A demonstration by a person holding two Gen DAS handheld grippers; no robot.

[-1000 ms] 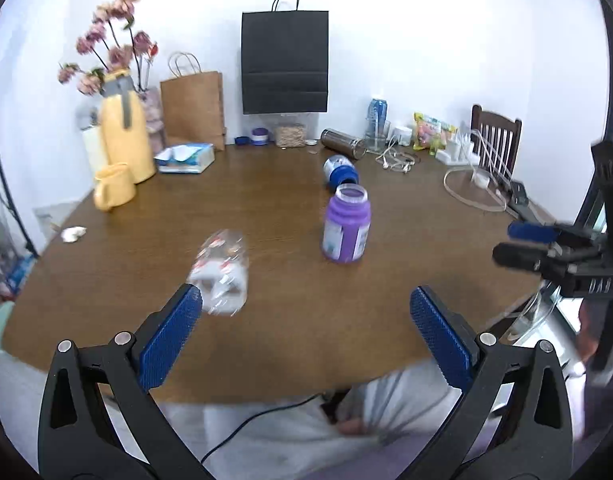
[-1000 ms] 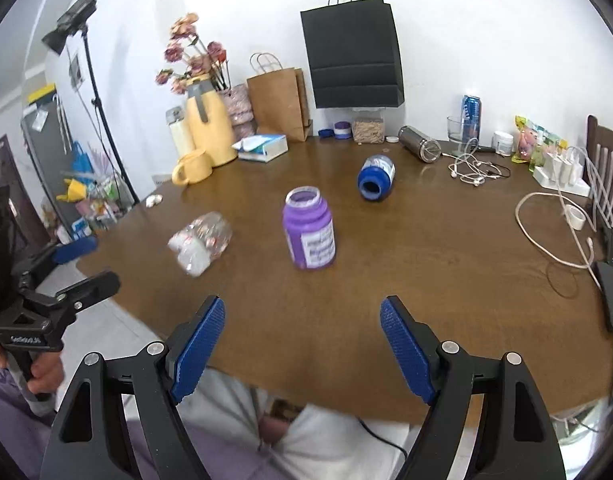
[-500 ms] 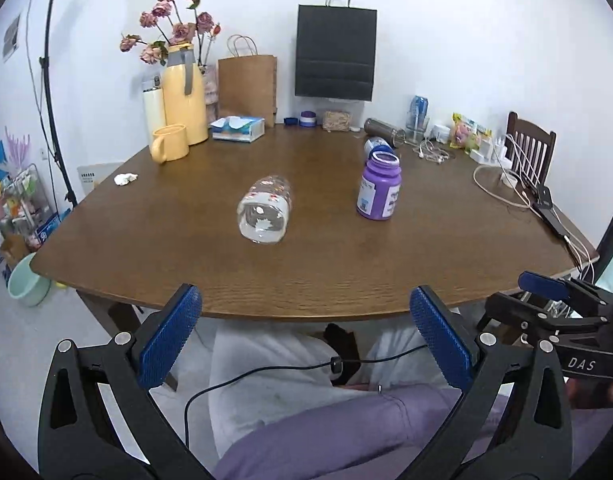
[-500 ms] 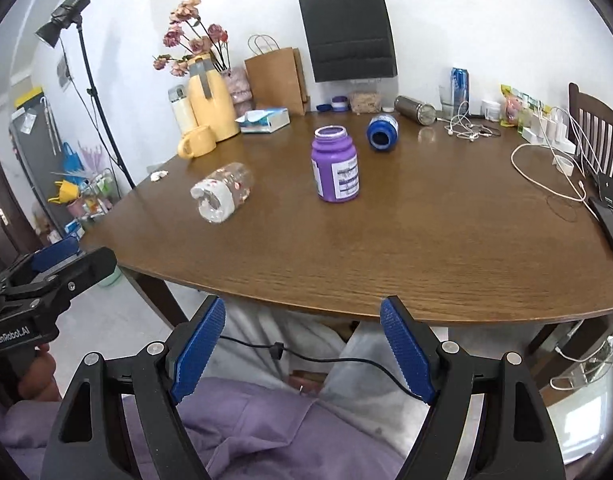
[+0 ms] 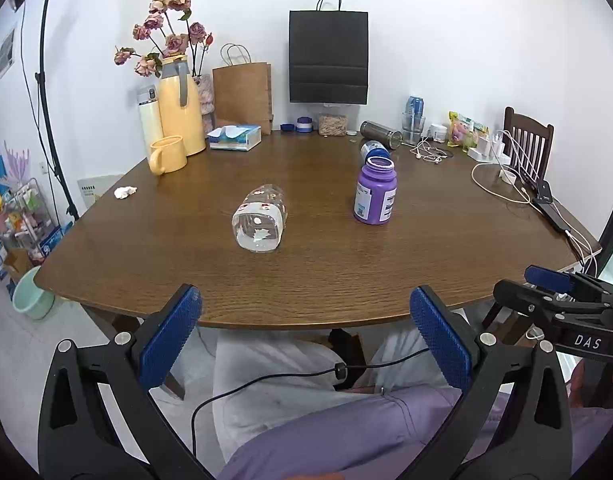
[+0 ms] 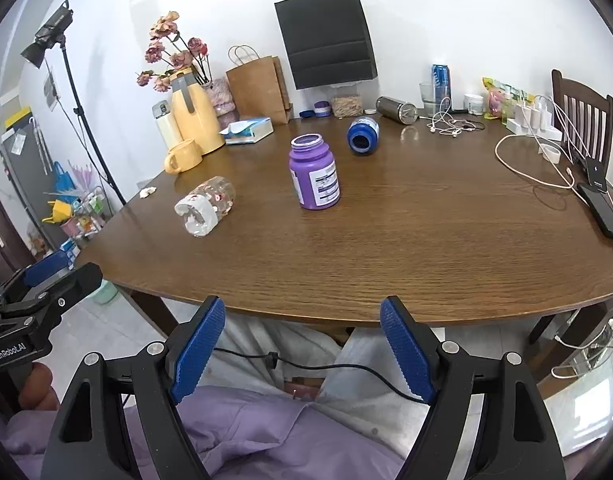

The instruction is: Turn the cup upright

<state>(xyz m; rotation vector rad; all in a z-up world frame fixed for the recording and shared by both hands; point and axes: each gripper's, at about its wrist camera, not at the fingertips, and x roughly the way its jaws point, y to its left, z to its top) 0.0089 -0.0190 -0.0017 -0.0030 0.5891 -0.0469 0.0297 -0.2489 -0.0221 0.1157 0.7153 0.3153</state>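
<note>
A clear patterned cup (image 5: 260,218) (image 6: 205,205) lies on its side on the brown table (image 5: 346,280), its base toward me. Right of it a purple cup (image 5: 375,191) (image 6: 314,172) stands upright with its mouth open. Behind that a blue cup (image 5: 373,149) (image 6: 363,134) lies on its side. My left gripper (image 5: 304,294) hangs open off the table's near edge, over the person's lap, nothing between its fingers. My right gripper (image 6: 302,304) is likewise open and empty, short of the edge.
At the back stand a yellow jug (image 5: 180,108) with flowers, a yellow mug (image 5: 166,155), a tissue box (image 5: 234,137), paper bags, a steel flask (image 5: 380,134) on its side, a can and snacks. Cables and a phone (image 6: 600,208) lie at the right. A chair (image 6: 582,116) stands far right.
Both grippers have drawn back from above the table to beyond its near edge, over the lap. The cups have not moved and both grippers remain open.
</note>
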